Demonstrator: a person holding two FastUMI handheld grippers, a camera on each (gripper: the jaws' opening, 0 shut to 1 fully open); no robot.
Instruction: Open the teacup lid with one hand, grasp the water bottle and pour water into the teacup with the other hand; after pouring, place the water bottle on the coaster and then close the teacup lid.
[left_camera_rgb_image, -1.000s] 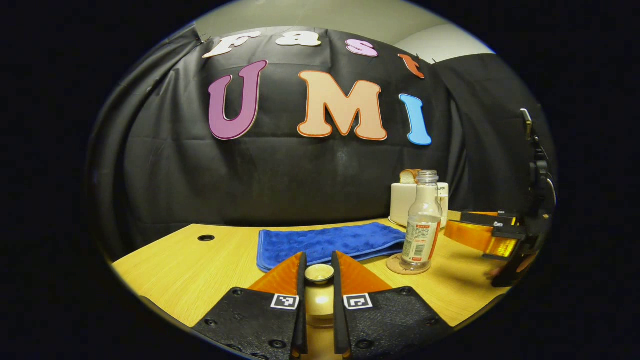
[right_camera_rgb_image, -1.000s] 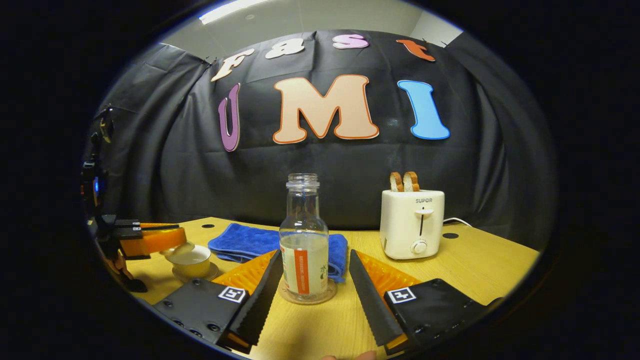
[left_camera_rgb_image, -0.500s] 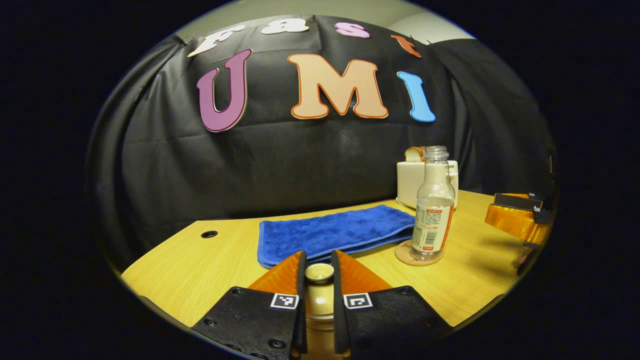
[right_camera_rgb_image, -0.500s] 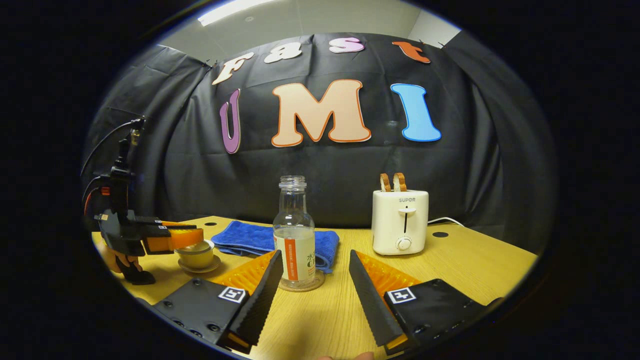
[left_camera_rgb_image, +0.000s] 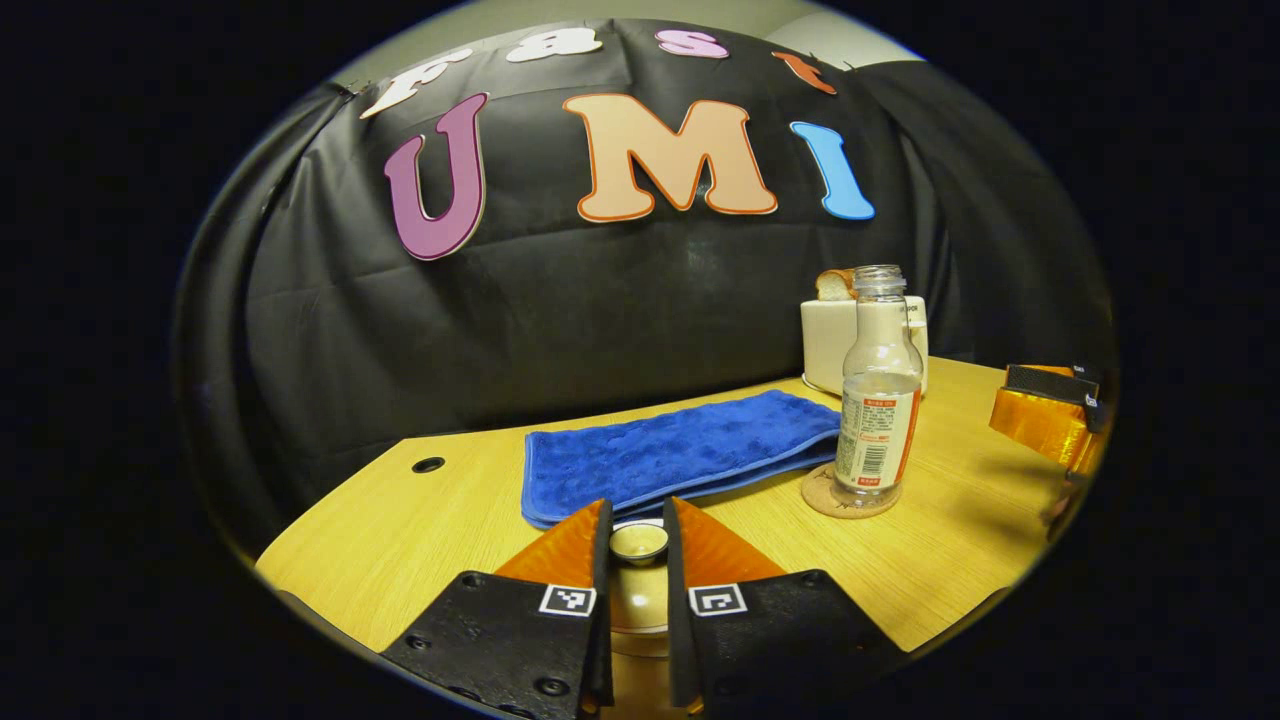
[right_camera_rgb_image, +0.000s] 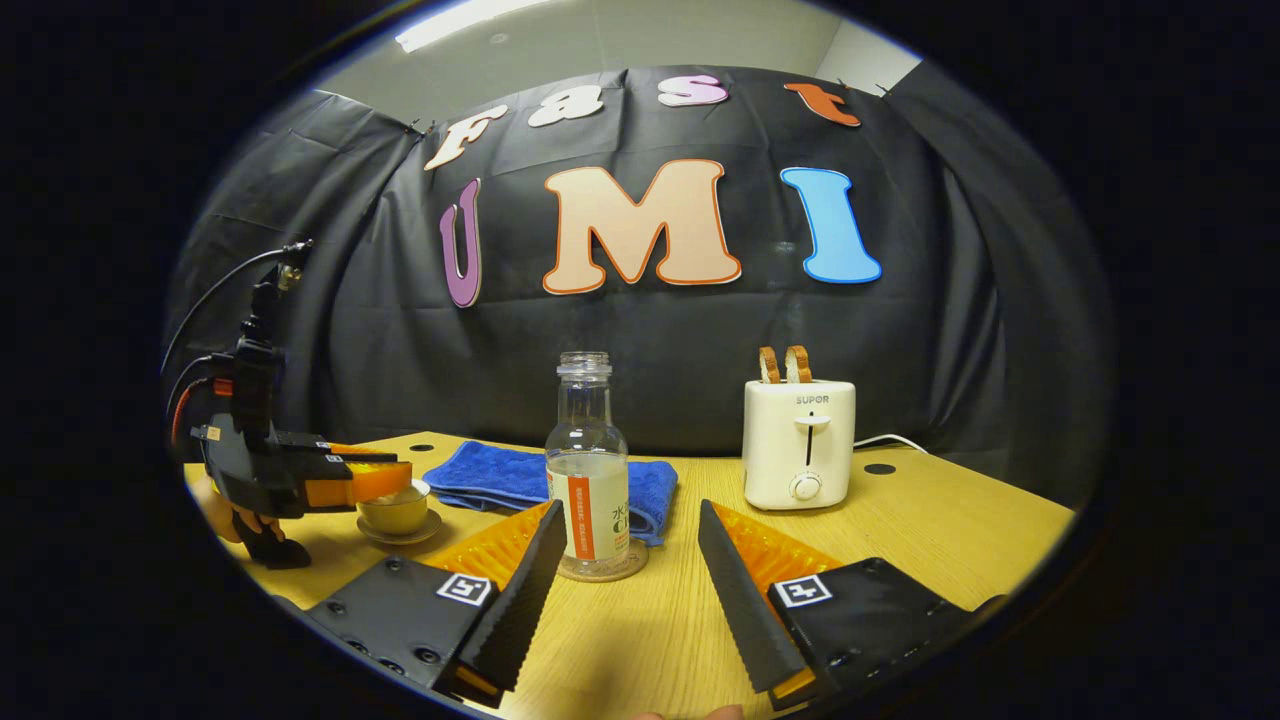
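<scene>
My left gripper (left_camera_rgb_image: 637, 515) is shut on the knob of the cream teacup lid (left_camera_rgb_image: 638, 543), which shows between its orange fingers. In the right gripper view the left gripper (right_camera_rgb_image: 345, 482) holds that lid level at the rim of the teacup (right_camera_rgb_image: 394, 514), which stands on its saucer at the table's left. The clear, uncapped water bottle (right_camera_rgb_image: 587, 470), partly full, stands upright on the round cork coaster (right_camera_rgb_image: 603, 570). My right gripper (right_camera_rgb_image: 625, 560) is open just in front of the bottle, with its fingers apart and clear of it. The bottle (left_camera_rgb_image: 878, 400) and right gripper (left_camera_rgb_image: 1045, 420) appear at the right.
A folded blue towel (left_camera_rgb_image: 680, 455) lies behind the cup and bottle. A white toaster (right_camera_rgb_image: 799, 445) with toast stands at the back right. The wooden table (right_camera_rgb_image: 930, 520) has cable holes near its back edge.
The left gripper has lowered the lid from a tilted hold above the teacup down to its rim. The right gripper has drawn back a little from the bottle, still open.
</scene>
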